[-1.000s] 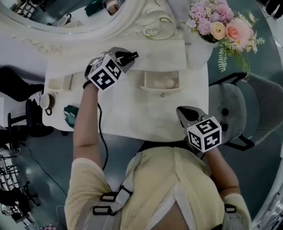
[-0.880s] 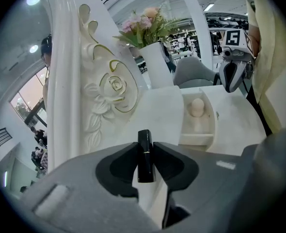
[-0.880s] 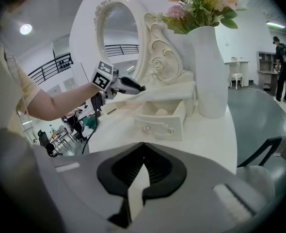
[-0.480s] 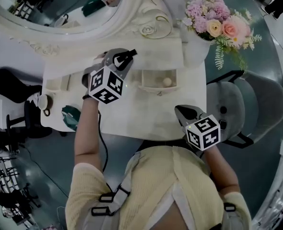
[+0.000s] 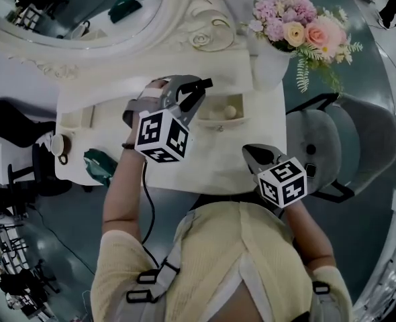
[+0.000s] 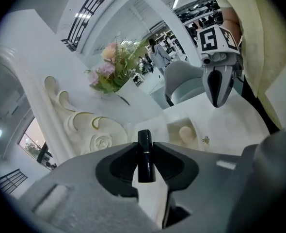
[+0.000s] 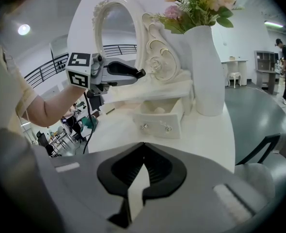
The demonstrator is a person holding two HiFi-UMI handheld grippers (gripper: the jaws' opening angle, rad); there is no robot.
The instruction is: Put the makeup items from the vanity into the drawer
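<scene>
My left gripper (image 5: 196, 93) is shut on a short black tube (image 6: 144, 154) that stands upright between its pads, just above the left end of the open drawer (image 5: 219, 119). Seen from the right gripper view, the same tube (image 7: 139, 73) sticks out past the jaw tips over the drawer (image 7: 163, 118). A round beige item (image 6: 185, 133) lies inside the drawer. My right gripper (image 5: 254, 155) hangs at the vanity's front right edge, jaws shut with nothing between them.
A white vase of flowers (image 5: 273, 59) stands at the back right of the vanity top (image 5: 205, 159). The oval mirror (image 5: 84, 12) rises behind. A grey chair (image 5: 342, 146) is at the right. A green object (image 5: 97, 164) and a cup (image 5: 60, 144) sit at the left.
The left gripper has carried the black tube to the right, from the vanity's raised shelf to above the drawer, and rolled as it went. The right gripper has stayed put.
</scene>
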